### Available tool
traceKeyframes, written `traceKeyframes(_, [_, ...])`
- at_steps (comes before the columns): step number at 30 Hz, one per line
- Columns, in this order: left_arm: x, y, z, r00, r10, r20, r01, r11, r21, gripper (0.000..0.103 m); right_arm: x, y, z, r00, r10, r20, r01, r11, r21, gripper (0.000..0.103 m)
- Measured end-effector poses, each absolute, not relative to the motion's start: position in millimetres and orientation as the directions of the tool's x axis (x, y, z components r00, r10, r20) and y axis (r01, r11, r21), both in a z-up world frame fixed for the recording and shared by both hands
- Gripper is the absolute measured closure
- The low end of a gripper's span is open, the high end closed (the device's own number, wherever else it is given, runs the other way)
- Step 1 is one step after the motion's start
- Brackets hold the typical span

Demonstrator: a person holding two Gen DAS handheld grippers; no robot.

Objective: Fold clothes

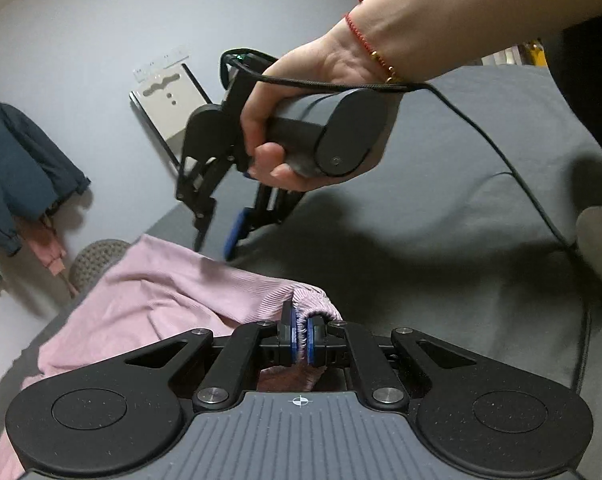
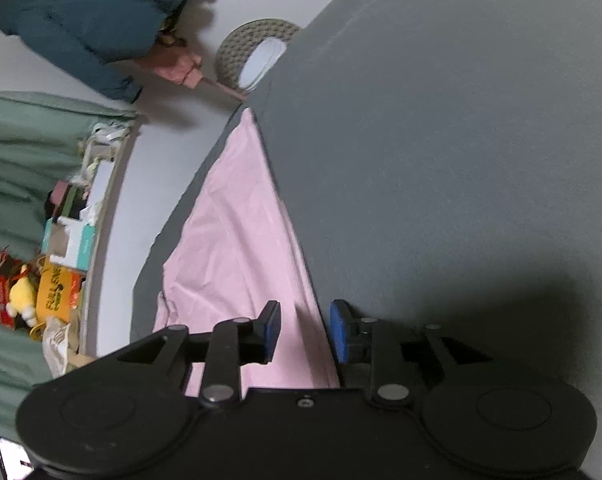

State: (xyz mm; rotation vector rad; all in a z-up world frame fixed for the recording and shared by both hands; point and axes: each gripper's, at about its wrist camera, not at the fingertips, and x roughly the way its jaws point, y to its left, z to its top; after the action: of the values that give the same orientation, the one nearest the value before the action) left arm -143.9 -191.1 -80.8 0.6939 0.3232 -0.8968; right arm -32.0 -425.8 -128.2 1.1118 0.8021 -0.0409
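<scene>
Only the left tool (image 1: 299, 338) visibly pinches the pink garment (image 1: 173, 300).

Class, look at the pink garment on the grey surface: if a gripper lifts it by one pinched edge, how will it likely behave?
Probably floppy: the pink garment already wrinkles and bunches where the left gripper pinches its ribbed edge. It looks thin and lies flat before the open right gripper, so it is likely light. The rest would likely drape and trail on the grey surface.
</scene>
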Motion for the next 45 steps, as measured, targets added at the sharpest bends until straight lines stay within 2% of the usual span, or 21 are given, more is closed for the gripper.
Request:
traceKeyframes(6, [-139,-191,-76,0.564,-0.580,-0.587,0.821,0.470,0.324,0.098,-24,-429,-128,0.755,0.325,-0.570,0.360,0.521,0.774,0.073])
traceKeyframes(9, [-148,-191,-76,0.557,-0.577,-0.597,0.822,0.486,0.297,0.098,-6,-441,-122,0.765,0.305,-0.567,0.339,0.557,0.758,0.065])
traceKeyframes(21, [-139,-177,-74,0.505,-0.632,-0.588,0.833,0.535,0.141,0.098,130,-468,-122,0.773,0.229,-0.591,0.335,0.644,0.688,0.066])
traceKeyframes(24, [-136,-174,-75,0.492,-0.643,-0.586,0.832,0.547,0.099,0.098,156,-470,-121,0.766,0.209,-0.608,0.343,0.667,0.662,0.068])
traceKeyframes(26, [-135,-173,-73,0.490,-0.653,-0.578,0.829,0.554,0.077,0.098,168,-468,-119,0.747,0.199,-0.634,0.341,0.704,0.623,0.072])
traceKeyframes(33, [-123,-169,-73,0.494,-0.674,-0.549,0.806,0.592,-0.002,0.098,189,-444,-109,0.714,0.161,-0.681,0.324,0.786,0.526,0.074])
traceKeyframes(35, [-122,-169,-72,0.500,-0.674,-0.544,0.802,0.597,-0.002,0.098,193,-435,-107,0.697,0.127,-0.706,0.326,0.821,0.468,0.088])
traceKeyframes(37, [-123,-168,-70,0.511,-0.674,-0.534,0.797,0.604,0.000,0.098,196,-429,-105,0.688,0.106,-0.718,0.340,0.827,0.448,0.097])
traceKeyframes(45, [-125,-154,-59,0.566,-0.656,-0.500,0.732,0.678,-0.061,0.098,207,-391,-60,0.699,0.101,-0.708,0.274,0.876,0.396,0.097])
